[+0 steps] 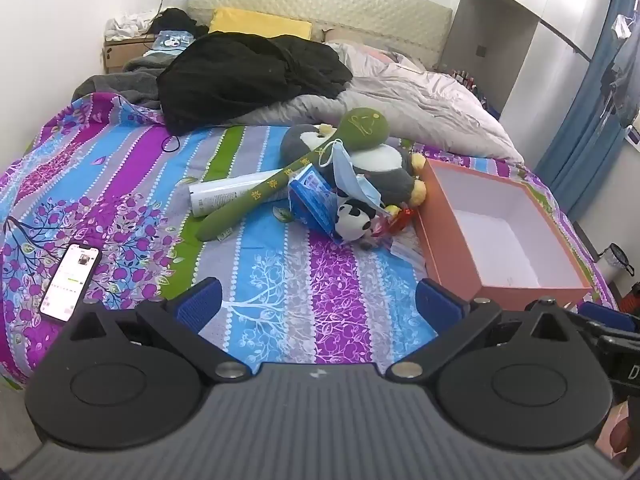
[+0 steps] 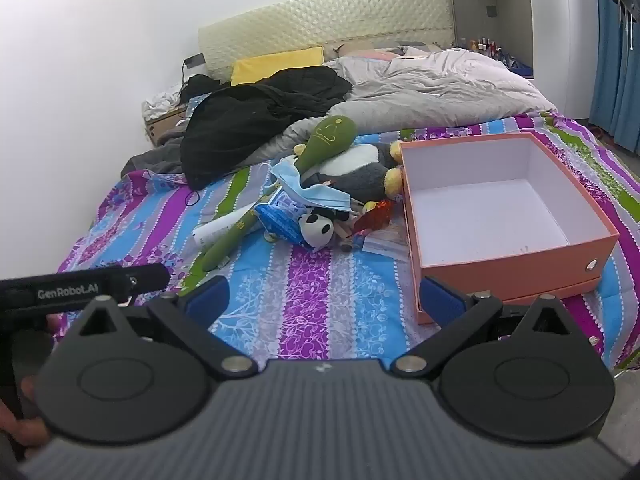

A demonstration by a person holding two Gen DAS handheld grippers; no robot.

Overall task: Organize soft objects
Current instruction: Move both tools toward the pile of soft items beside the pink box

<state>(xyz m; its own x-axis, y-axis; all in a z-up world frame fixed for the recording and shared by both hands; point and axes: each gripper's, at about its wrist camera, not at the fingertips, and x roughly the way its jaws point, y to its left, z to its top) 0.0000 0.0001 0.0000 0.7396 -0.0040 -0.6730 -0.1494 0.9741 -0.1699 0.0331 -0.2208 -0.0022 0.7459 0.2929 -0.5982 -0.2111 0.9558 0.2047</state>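
Note:
A pile of soft things lies mid-bed: a long green plush mallet, a grey and white plush penguin, a small panda plush, a blue face mask and a blue tissue pack. An open orange box with a white, empty inside stands right of the pile. My left gripper is open and empty, above the bedsheet short of the pile. My right gripper is open and empty, its right finger near the box's front corner.
A white tube lies under the mallet. A phone lies at the bed's left. A black garment, grey duvet and yellow pillow lie at the head. Blue curtains hang right.

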